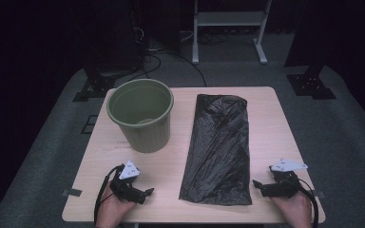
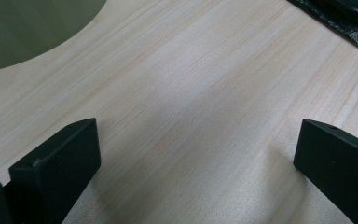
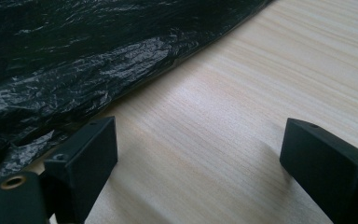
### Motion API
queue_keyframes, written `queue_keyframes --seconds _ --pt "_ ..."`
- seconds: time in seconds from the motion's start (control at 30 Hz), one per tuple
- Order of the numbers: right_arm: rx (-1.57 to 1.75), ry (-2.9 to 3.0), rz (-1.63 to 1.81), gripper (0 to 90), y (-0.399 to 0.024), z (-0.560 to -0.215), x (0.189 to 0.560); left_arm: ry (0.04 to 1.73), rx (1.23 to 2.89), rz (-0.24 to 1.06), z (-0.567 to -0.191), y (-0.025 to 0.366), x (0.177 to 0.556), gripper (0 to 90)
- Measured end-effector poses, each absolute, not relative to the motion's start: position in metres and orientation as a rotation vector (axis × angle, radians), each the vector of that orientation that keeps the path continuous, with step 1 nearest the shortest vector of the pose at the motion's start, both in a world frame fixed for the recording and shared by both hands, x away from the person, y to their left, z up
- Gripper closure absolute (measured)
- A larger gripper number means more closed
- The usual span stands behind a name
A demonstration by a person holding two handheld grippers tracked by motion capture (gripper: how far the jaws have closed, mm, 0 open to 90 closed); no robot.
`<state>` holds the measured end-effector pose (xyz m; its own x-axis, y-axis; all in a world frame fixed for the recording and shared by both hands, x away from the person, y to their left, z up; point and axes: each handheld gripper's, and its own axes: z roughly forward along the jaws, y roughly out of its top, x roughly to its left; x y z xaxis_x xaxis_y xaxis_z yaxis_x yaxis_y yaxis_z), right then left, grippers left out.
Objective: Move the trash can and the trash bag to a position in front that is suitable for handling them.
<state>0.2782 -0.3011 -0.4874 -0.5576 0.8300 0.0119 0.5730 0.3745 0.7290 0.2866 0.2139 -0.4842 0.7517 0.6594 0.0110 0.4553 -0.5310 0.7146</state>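
Both sets of jaws are spread wide with nothing between them but bare wood, so nothing's been picked up yet. The left gripper (image 1: 148, 192) rests low on the near-left part of the desk (image 1: 275, 123), pointed toward the middle, and the right gripper (image 1: 256, 184) sits at the near-right, tips aimed at the black bin bag (image 1: 218, 147), just beside its lower right edge but not touching as far as I can tell.

The bag lies flat and crinkled down the middle-right of the desk, long side running away from the person. The green bin (image 1: 141, 114) stands upright to its left, apart from the bag and empty-looking.

My read: this is the very start of lining the bin, an approach step. The next move probably needs the right jaws to slide in low and pinch a bag edge, which is fiddly since thin film lies flush on the wood.

View differences: the high view gives the whole layout. The right gripper view shows how close the bag (image 3: 74, 70) edge runs to its left jaw. The left gripper view catches the bin's wall (image 2: 23, 28) and just a bag corner (image 2: 349, 18).
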Motion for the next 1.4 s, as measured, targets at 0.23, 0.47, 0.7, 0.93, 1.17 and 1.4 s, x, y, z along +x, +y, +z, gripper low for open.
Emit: queue_keyframes --seconds 0.23,0.47,0.7,0.93,1.17,1.4 --pt "1.239 2.279 0.991 16.1 -0.303 -0.485 0.279 0.832 2.225 0.364 -0.484 0.214 0.287 0.0" --pt "1.245 2.289 1.041 33.5 -0.301 -0.481 0.279 0.832 2.224 0.364 -0.484 0.214 0.287 0.0" --pt "1.249 2.301 1.147 39.1 -0.294 -0.474 0.274 0.832 2.224 0.364 -0.484 0.214 0.287 0.0" --pt "1.232 2.298 1.228 40.9 -0.28 -0.469 0.277 0.832 2.225 0.364 -0.484 0.214 0.287 0.0" --pt "1.196 2.353 1.164 42.6 -0.26 -0.473 0.282 0.832 2.225 0.364 -0.484 0.214 0.287 0.0" --pt "1.201 2.366 1.086 51.0 -0.257 -0.479 0.284 0.832 2.224 0.364 -0.484 0.214 0.287 0.0"
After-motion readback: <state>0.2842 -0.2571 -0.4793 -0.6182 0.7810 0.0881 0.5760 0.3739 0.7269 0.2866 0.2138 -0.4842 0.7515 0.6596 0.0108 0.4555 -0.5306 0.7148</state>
